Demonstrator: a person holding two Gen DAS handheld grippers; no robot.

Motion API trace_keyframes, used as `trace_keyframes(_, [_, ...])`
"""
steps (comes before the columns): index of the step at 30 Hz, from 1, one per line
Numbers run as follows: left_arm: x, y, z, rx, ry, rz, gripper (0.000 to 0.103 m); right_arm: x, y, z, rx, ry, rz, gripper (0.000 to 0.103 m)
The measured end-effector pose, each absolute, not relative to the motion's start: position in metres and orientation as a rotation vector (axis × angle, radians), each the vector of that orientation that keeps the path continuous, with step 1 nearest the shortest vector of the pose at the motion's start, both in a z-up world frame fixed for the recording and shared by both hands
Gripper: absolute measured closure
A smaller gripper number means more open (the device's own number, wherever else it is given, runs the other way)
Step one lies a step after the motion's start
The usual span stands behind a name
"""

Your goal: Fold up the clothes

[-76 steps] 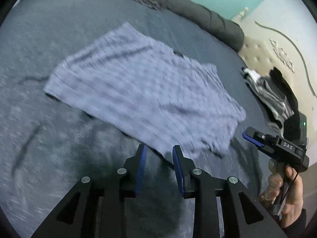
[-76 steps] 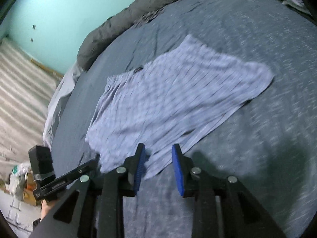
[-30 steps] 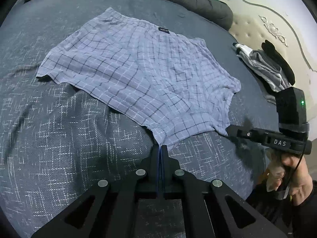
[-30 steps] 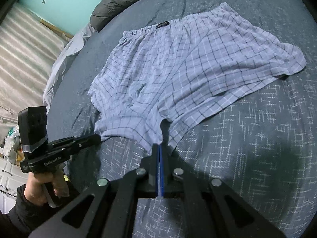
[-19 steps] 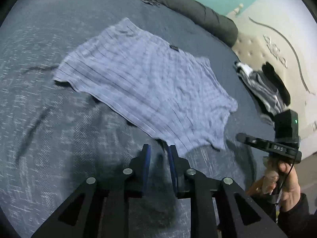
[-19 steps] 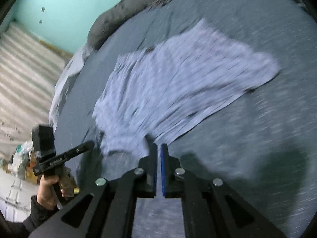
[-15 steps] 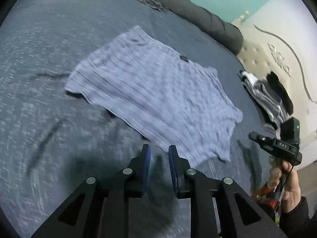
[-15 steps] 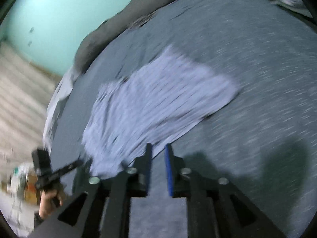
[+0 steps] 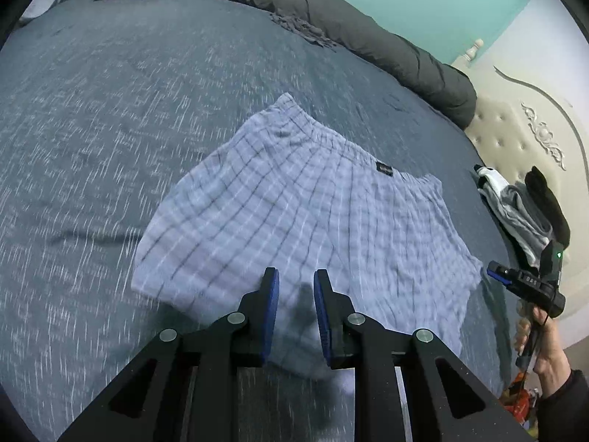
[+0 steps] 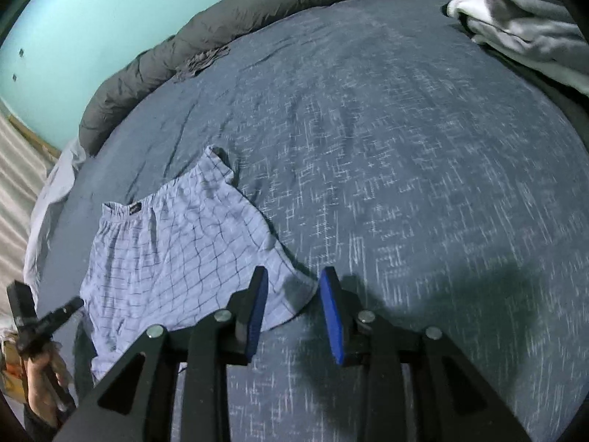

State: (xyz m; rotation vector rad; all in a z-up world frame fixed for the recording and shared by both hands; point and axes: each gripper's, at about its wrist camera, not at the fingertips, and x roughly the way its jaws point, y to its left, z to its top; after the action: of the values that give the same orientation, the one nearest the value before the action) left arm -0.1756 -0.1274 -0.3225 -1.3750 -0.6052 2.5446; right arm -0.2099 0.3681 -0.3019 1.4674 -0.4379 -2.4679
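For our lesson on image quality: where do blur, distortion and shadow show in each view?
Left wrist view: bedspread streaked by motion blur, fisheye curves the edges, tongs shadow the plaid shorts. Right wrist view: milder streaking, dark shadow on the bedspread right of the tongs.

The boxer shorts' (image 9: 305, 221) near hem (left wrist view) hides behind the left hand-held gripper (image 9: 296, 309).

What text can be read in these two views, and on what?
Nothing reads with certainty.
Three white characters on the side of the black right gripper: blurred, not legible.
Small black tag on the waistband of the light blue checked shorts: too small to read in either view.
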Motion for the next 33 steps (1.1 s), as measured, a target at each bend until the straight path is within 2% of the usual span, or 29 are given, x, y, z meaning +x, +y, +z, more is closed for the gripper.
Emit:
trace_keyframes(2, [-0.181, -0.128, -0.326, -1.378, -0.608, 2.551, 0.082, -0.215, 0.361, -0.305, 1.469, -0.367, -2.448, 0.074])
trace_keyframes(4, [-0.185, -0.127, -0.329, -1.384, -0.604, 2.556, 0.082, -0.216, 0.355, -0.309, 1.480, -0.308, -2.433, 0.084])
trace_keyframes(5, [-0.186, -0.127, -0.331, -1.387, -0.598, 2.559, 0.082, -0.217, 0.352, -0.311, 1.485, -0.279, -2.426, 0.095])
trace_keyframes(6, [-0.188, -0.126, -0.332, -1.390, -0.592, 2.563, 0.082, -0.217, 0.353, -0.310, 1.483, -0.273, -2.430, 0.099])
trace_keyframes(18, [-0.195, -0.128, -0.341, -1.386, -0.610, 2.574, 0.082, -0.220, 0.370, -0.319, 1.577, -0.299, -2.446, 0.101])
trace_keyframes(25, [-0.197, -0.141, -0.342, -1.389, -0.657, 2.574, 0.082, -0.232, 0.384, -0.305, 1.585, -0.423, -2.454, 0.095])
trace_keyframes(33, [-0.199, -0.145, -0.340, -1.371, -0.645, 2.591, 0.082, -0.296, 0.324, -0.279, 1.425, -0.405, -2.395, 0.071])
